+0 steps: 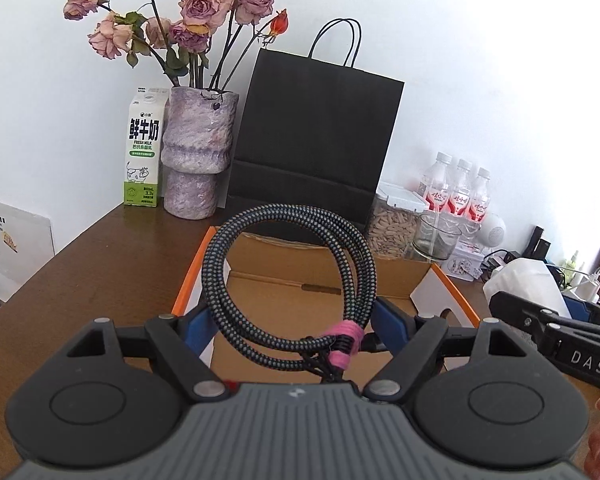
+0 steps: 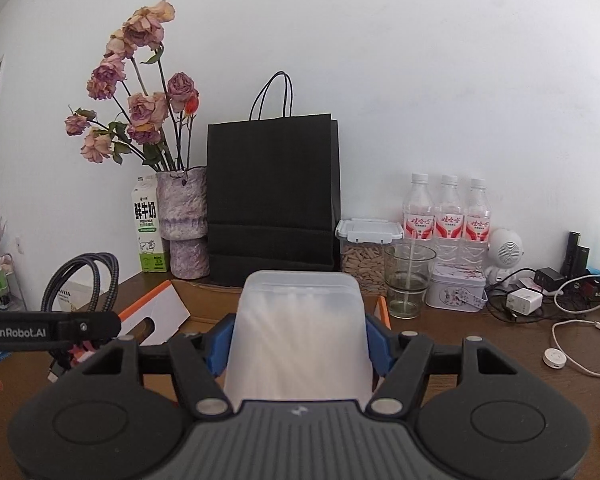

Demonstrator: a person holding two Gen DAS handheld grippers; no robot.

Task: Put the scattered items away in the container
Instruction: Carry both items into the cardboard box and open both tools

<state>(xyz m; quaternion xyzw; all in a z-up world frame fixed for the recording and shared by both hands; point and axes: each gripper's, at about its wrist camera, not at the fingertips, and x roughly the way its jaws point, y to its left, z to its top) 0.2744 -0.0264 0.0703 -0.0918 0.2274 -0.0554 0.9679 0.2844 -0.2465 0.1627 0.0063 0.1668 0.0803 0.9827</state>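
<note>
My left gripper (image 1: pixel 296 324) is shut on a coiled braided cable (image 1: pixel 288 280) tied with a pink band, and holds it over the open cardboard box (image 1: pixel 284 308) with orange edges. The cable also shows in the right wrist view (image 2: pixel 84 280), at the left. My right gripper (image 2: pixel 300 344) is shut on a translucent white plastic box of cotton swabs (image 2: pixel 300 332), held in front of the cardboard box (image 2: pixel 196 300). The right gripper also shows at the right edge of the left wrist view (image 1: pixel 560 324).
Along the back wall stand a milk carton (image 1: pixel 142 152), a purple vase of dried roses (image 1: pixel 198 152), a black paper bag (image 1: pixel 312 136), a jar of seeds (image 2: pixel 366 254), a glass cup (image 2: pixel 408 280), three water bottles (image 2: pixel 446 216) and a tin (image 2: pixel 456 290). Chargers and white cables (image 2: pixel 572 320) lie at right.
</note>
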